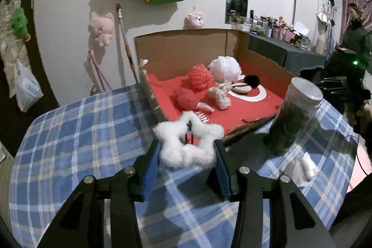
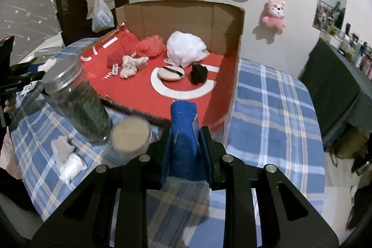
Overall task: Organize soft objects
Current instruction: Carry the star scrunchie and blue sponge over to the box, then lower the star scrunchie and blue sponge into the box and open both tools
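My left gripper (image 1: 187, 150) is shut on a white fluffy star-shaped ring (image 1: 188, 143), held above the blue plaid table just in front of the red-lined cardboard box (image 1: 246, 115). My right gripper (image 2: 184, 143) is shut on a blue rolled cloth (image 2: 182, 129), held near the box's front edge (image 2: 209, 113). In the box lie a white bath pouf (image 2: 186, 48), red poufs (image 2: 148, 45), a cream knotted toy (image 2: 131, 65), a beige puff (image 2: 171, 73) and a black pompom (image 2: 198, 73).
A tall glass jar with a metal lid (image 2: 76, 104) stands on the plaid tablecloth (image 2: 274, 108) beside a small round jar (image 2: 131, 138). White fluff (image 2: 67, 159) lies near the table's edge. A dark feather-like stick (image 1: 248, 129) leans on the box. A dresser stands to the right.
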The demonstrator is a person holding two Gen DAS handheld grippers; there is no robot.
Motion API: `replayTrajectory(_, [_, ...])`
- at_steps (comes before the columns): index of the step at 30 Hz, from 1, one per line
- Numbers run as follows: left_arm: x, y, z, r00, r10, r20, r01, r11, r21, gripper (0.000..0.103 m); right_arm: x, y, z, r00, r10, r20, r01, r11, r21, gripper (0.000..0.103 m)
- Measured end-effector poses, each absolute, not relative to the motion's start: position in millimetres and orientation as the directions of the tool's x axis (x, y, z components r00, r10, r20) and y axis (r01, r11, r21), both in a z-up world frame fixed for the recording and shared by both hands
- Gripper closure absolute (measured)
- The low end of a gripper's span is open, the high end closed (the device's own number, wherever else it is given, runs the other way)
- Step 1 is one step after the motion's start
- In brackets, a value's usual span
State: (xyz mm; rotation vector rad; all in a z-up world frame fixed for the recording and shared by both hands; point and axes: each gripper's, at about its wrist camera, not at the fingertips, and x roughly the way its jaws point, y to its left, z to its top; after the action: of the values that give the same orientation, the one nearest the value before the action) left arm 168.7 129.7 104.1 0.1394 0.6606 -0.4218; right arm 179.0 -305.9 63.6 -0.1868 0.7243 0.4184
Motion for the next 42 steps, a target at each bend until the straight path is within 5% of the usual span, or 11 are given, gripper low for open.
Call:
replayTrajectory(8, [213, 82, 109, 0.602, -0.383, -0.701, 0.49, 0.87, -0.054, 0.055, 214, -282, 68, 0.624, 0.328, -0.709, -0.485, 0.874, -0.022, 0.08])
replayTrajectory(19, [271, 42, 83, 0.467, -0.285, -0.837, 0.455, 0.889, -0.048, 0.055, 275, -256, 50, 0.543, 0.234, -0.806, -0.472, 0.879, -0.063, 0.08])
replayTrajectory(42, [301, 24, 60, 0.408, -0.142, -0.902, 0.453, 0.889, 0.065, 0.054, 306, -236, 21, 0.463, 0.093, -0.881, -0.472, 0.868, -0.157, 0.079])
